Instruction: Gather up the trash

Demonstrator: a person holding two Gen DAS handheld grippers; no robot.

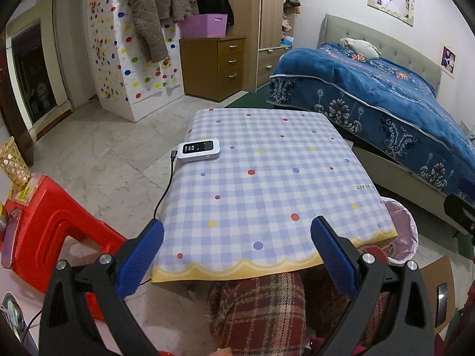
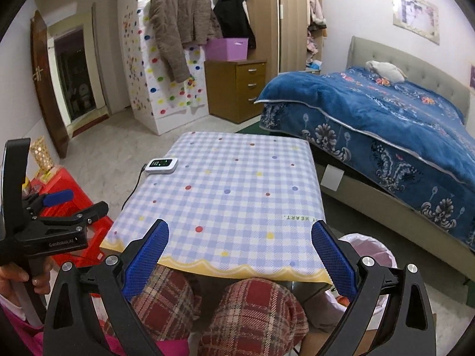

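I counted two grippers. The left gripper (image 1: 237,231) filled the bottom of its own frame with both blue fingers spread wide and nothing between them; it also showed at the left edge of the right wrist view (image 2: 75,203), side-on in a hand (image 2: 17,279). The right gripper (image 2: 240,234) stood just as wide, empty, at the bottom of its frame.

One table (image 1: 267,178) sat in the middle of both views, under a blue checked cloth with coloured dots. On it lay a single white device (image 1: 199,149), at the table's left edge, one black cable (image 1: 166,190) hanging from it toward the floor. I could see no loose trash on the cloth.

One bin (image 2: 368,249) stood at the lower right of the right view, just beside the table's near right corner, lined with a pink bag. Something red and orange showed inside at its lower part (image 2: 341,299); I could not tell what it was. In the left view only the bag's rim (image 1: 403,225) peeked out past the cloth.

Two plaid-clad knees (image 2: 237,305) were under the table's near edge. One red stool (image 1: 56,231) stood at lower left, one bed (image 1: 386,98) at right, one purple basket (image 1: 204,25) on a three-drawer cabinet (image 1: 213,65), and two coats (image 2: 184,20) hung at the top.
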